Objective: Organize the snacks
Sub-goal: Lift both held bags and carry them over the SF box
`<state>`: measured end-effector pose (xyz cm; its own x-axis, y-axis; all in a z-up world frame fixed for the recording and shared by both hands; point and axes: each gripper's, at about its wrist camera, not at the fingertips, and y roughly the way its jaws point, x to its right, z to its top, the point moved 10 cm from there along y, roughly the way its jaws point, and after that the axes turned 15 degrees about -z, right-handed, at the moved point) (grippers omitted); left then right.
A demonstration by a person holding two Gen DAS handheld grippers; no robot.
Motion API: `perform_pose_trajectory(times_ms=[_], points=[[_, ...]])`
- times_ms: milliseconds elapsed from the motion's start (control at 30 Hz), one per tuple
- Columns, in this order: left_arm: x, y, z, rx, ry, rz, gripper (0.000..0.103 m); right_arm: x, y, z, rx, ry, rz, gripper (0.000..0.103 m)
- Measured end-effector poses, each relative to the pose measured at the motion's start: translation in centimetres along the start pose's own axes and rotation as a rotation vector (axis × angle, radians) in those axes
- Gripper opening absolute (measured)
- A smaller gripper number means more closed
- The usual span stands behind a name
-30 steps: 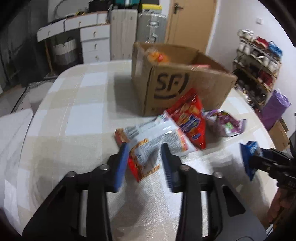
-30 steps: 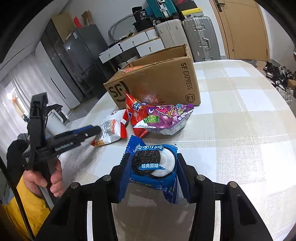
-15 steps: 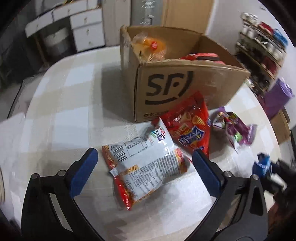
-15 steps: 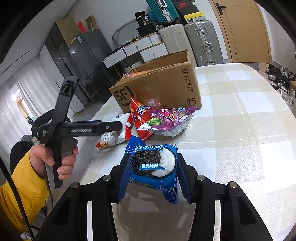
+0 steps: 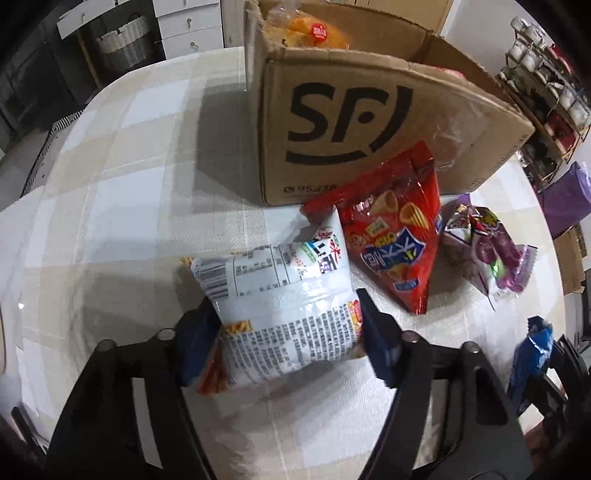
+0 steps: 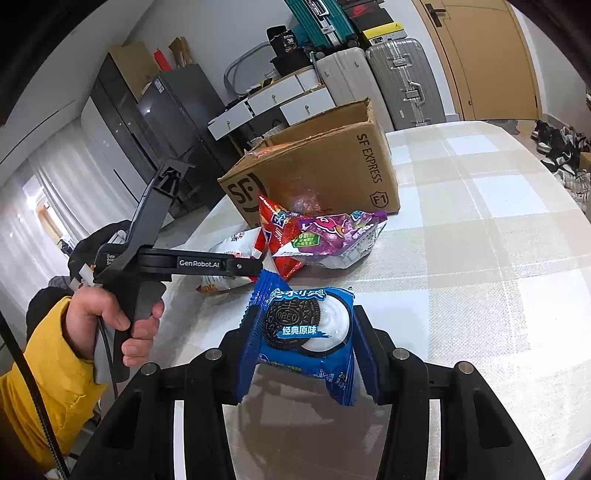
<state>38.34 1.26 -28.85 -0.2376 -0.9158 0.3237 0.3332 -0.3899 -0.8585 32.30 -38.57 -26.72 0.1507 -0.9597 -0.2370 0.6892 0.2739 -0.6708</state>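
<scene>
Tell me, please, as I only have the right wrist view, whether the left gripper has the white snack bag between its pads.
Observer: Yes. The left gripper is closing with the white snack bag between its jaws, a pad against each side.
Operator: Thank you. Which face of the bag is up?
Observer: The back, with the barcode and the small print.
Operator: And what is inside the cardboard box?
Observer: An orange packet with a round red sticker shows in one corner, behind the wall that bears the logo.
</scene>
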Motion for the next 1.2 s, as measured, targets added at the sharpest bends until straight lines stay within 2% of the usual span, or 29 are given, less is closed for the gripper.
perform_pose_trajectory(times_ms=[300,533,600,900,1067,1200], points=[[0.0,-4.8,-3.2,0.097,-0.012,-0.027,0.062,-0.4,-1.8,0.5,0.040,-0.005,0.019,0.047],[2.6,-13.6,-4.7,0.268,0.037,-0.044,0.062,-1.1,-4.6,2.1,0.087,-0.012,0.021,0.047],[3.4,-15.7,-4.2,0.301,0.063,-0.045,0.062,-1.6,-6.0,2.9,0.109,-0.025,0.025,0.047],[10.1,-27.4,-3.2,0.474,0.165,-0.081,0.062,-4.5,-13.8,8.1,0.252,-0.139,0.001,0.047],[13.9,-35.1,-3.2,0.561,0.211,-0.091,0.062,-6.6,-18.3,11.3,0.317,-0.169,0.050,0.047],[16.8,-39.8,-2.7,0.586,0.249,-0.096,0.062,-7.4,-20.4,14.0,0.331,-0.157,0.078,0.047]])
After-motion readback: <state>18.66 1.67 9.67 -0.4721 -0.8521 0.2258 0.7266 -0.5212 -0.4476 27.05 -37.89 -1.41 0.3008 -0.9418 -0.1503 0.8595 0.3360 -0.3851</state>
